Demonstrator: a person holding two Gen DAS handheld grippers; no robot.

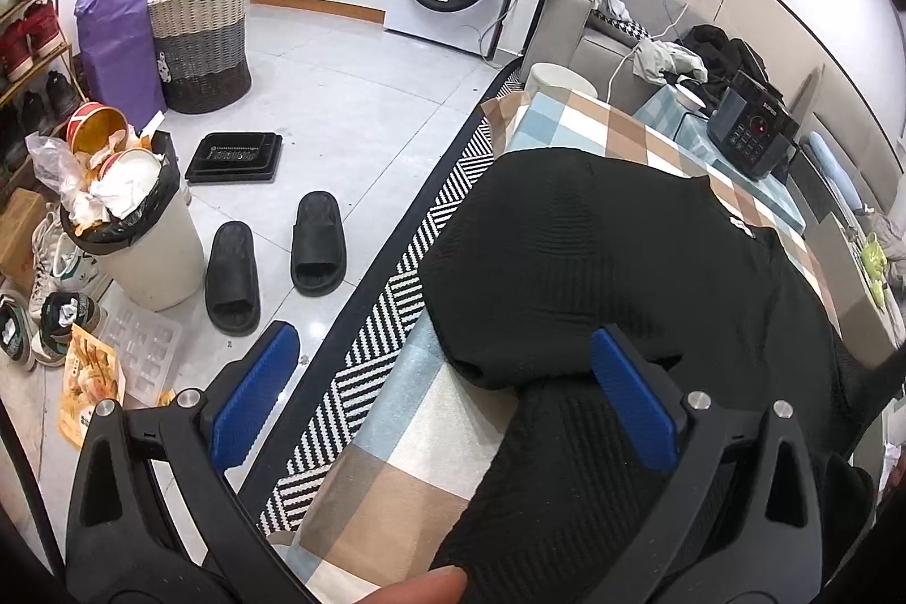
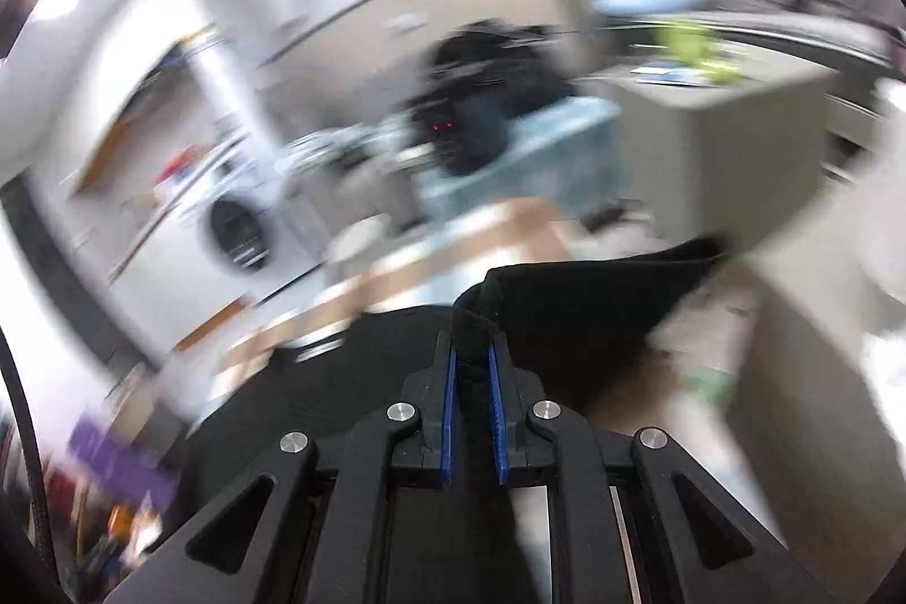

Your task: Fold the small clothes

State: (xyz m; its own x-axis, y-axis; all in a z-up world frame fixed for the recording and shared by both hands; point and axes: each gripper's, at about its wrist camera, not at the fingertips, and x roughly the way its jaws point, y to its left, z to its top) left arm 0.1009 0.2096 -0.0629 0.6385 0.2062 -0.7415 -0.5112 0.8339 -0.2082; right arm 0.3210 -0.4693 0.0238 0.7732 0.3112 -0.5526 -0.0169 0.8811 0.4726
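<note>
A black ribbed knit garment (image 1: 594, 264) lies on the checked tablecloth (image 1: 407, 434), one part folded over near the left table edge. My left gripper (image 1: 447, 349) is open above it, its right blue pad (image 1: 634, 400) over the cloth and its left pad (image 1: 255, 394) out past the table edge. In the right wrist view, which is heavily blurred, my right gripper (image 2: 471, 355) is shut on a bunched edge of the black garment (image 2: 566, 309) and holds it up off the table.
A black-and-white patterned rug (image 1: 396, 275) runs beside the table. On the floor are black slippers (image 1: 272, 258), a full bin (image 1: 136, 236), a black tray (image 1: 235, 157) and a woven basket (image 1: 201, 38). A black appliance (image 1: 747, 134) stands at the table's far end.
</note>
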